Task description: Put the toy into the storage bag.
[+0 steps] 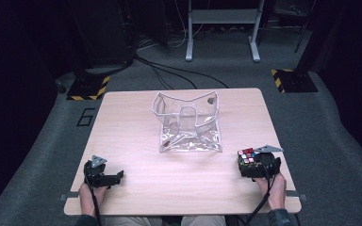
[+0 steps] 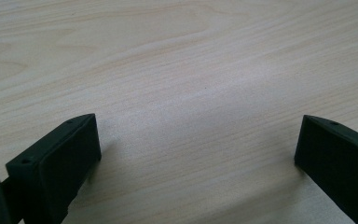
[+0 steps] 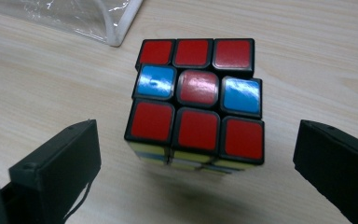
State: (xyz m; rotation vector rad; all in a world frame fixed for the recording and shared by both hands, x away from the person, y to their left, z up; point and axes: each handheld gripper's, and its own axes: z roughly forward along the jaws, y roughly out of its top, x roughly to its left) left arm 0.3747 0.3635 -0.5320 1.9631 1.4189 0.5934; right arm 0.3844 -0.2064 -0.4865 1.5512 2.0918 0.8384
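A puzzle cube (image 3: 196, 100) with a mostly red top face and two blue stickers stands on the wooden table (image 1: 136, 122). My right gripper (image 3: 196, 154) is open, its jaws wide on either side of the cube without touching it. In the high view the cube (image 1: 247, 156) sits at the table's right front, just ahead of the right gripper (image 1: 257, 165). A clear plastic bag (image 1: 187, 123) with white trim stands open at the table's middle. My left gripper (image 2: 198, 149) is open over bare wood, and in the high view the left gripper (image 1: 113, 178) rests near the left front edge.
A corner of the clear bag (image 3: 81, 16) lies just beyond the cube in the right gripper view. Off the table, cables, a white desk frame (image 1: 221, 28) and yellow-black striped stand bases (image 1: 88, 87) sit on the grey floor.
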